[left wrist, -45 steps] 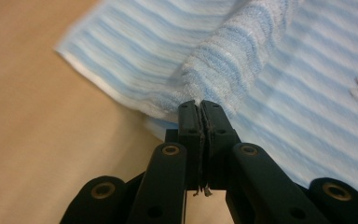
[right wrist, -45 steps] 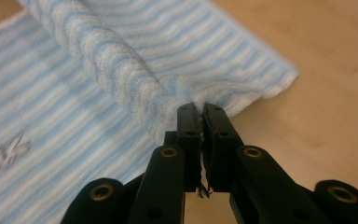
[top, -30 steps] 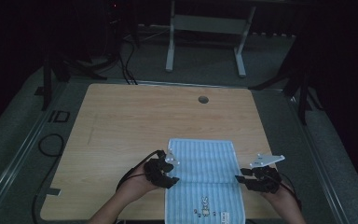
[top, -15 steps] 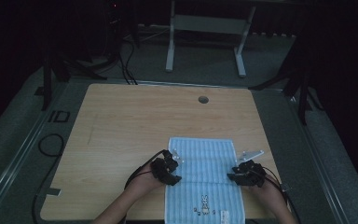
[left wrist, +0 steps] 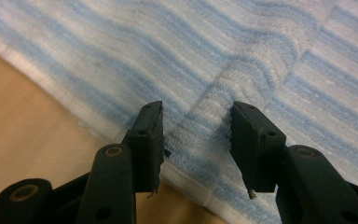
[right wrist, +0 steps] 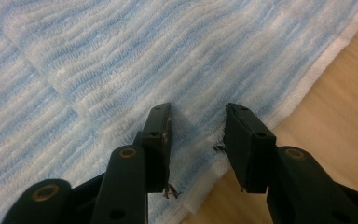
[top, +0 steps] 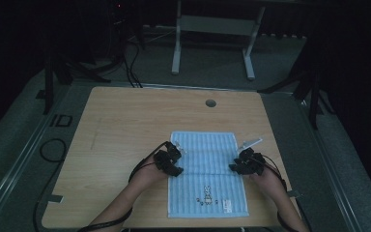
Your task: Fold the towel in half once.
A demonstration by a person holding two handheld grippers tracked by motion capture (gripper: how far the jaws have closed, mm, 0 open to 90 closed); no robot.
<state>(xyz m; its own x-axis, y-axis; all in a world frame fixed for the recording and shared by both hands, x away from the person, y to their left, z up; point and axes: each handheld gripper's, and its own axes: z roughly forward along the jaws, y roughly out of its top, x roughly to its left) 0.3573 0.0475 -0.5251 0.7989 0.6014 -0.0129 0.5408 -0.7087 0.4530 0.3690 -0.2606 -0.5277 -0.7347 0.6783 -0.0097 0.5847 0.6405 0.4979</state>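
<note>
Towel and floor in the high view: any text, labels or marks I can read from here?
"ID": pale marking on the floor left of the table.
Small white label on the towel, near edge: too small to read.
Embroidered rabbit on the towel: a picture, no legible words.

Light blue towel (top: 207, 171) with white stripes and white hem, small rabbit print (top: 206, 195) near one end. Pale wood-grain table (top: 125, 125). Black fingers (left wrist: 149, 140) on both grippers. Grey floor (top: 24, 145) around.
</note>
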